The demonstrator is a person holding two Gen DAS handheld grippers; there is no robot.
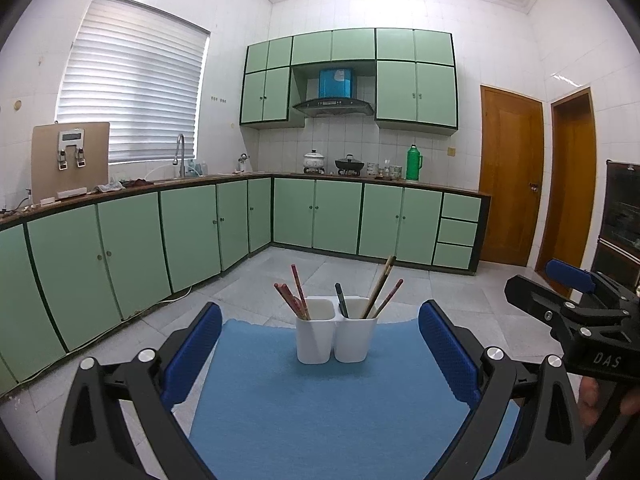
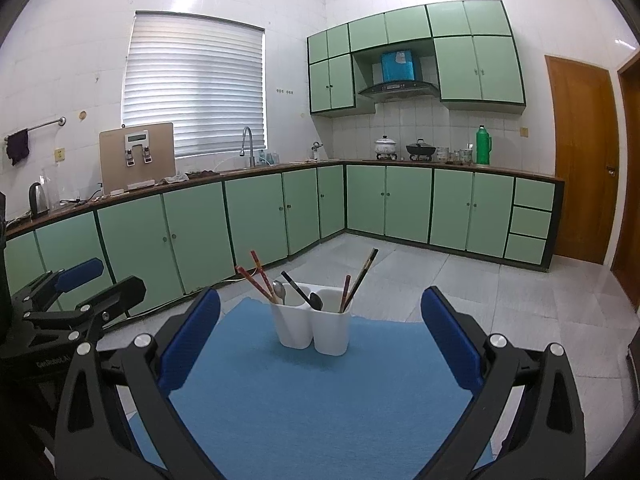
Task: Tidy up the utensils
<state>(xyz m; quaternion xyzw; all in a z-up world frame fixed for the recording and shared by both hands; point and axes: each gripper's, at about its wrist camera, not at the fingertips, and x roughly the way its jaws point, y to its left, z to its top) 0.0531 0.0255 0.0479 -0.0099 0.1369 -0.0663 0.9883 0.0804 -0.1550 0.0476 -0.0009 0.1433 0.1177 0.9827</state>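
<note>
A white two-compartment utensil holder (image 1: 336, 334) stands upright on a blue mat (image 1: 320, 400), at its far end. Red chopsticks (image 1: 294, 296) lean in its left compartment, darker utensils (image 1: 376, 290) in its right. The left gripper (image 1: 320, 356) and right gripper (image 2: 320, 344) sit near the mat, spread wide, empty.
</note>
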